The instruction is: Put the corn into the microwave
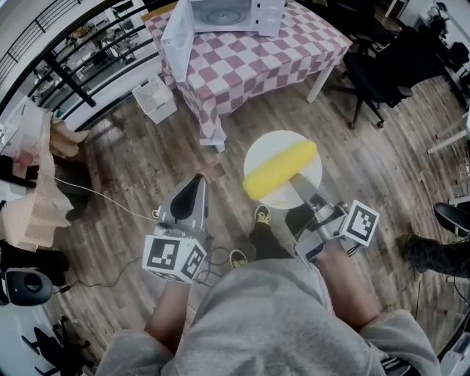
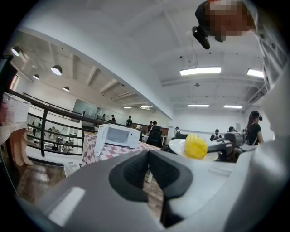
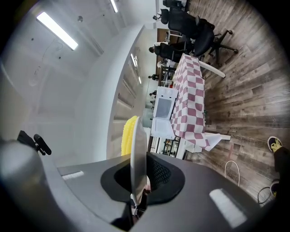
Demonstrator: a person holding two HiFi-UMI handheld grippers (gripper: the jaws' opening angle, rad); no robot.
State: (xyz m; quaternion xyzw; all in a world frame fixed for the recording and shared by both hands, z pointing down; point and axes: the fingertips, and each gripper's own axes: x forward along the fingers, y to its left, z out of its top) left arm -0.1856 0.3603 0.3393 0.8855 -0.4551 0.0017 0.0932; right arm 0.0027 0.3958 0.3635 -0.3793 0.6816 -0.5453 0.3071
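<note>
My head camera looks steeply down; both gripper cameras sit just behind their jaws, facing the microwave (image 2: 118, 136) all three share.

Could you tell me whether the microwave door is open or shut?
Open: the door stands swung out from the microwave, leaving its cavity exposed.

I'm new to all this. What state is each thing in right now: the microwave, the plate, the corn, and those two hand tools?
microwave: door swung wide open.
plate: carried in the air, gripped at its rim.
corn: whole, lying on the plate.
right tool: shut on the plate's rim.
left tool: shut, nothing in it.
</note>
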